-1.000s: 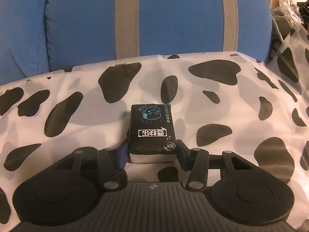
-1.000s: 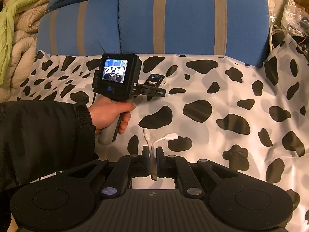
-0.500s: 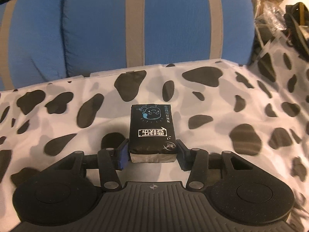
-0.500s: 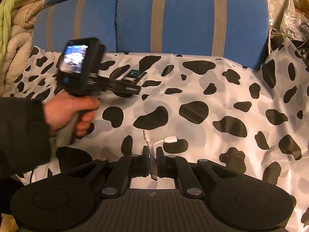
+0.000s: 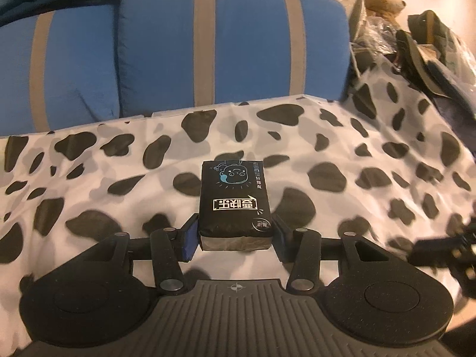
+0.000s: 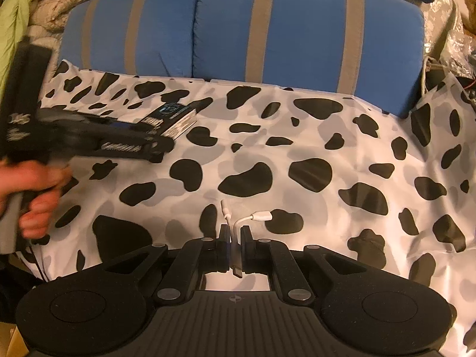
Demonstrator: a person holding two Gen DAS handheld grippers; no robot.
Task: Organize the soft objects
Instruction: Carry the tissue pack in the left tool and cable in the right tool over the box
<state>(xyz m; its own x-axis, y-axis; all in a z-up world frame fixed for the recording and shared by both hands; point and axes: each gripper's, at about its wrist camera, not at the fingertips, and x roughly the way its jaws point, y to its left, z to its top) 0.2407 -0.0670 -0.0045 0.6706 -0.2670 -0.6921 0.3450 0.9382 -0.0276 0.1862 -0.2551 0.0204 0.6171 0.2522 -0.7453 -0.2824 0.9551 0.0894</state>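
A black tissue pack (image 5: 235,202) with a cartoon face and white lettering is clamped between the pads of my left gripper (image 5: 235,238), lifted clear of the cow-patterned sheet (image 5: 327,148). The right wrist view shows the same pack (image 6: 172,116) at the far left, carried in the blurred left gripper (image 6: 166,136) by a hand (image 6: 32,184). My right gripper (image 6: 235,238) is shut on a short white cable (image 6: 238,223). Its plug end (image 6: 261,216) curls out to the right above the sheet.
Two blue cushions with grey stripes (image 5: 232,47) stand along the back edge of the sheet. A brown teddy bear (image 5: 383,0), plastic wrap and dark bags (image 5: 428,47) pile up at the back right. A green and cream quilt (image 6: 17,15) lies at the back left.
The left gripper has carried the tissue pack up and to the left across the sheet, away from the cushions. The right gripper and its cable have stayed in place.
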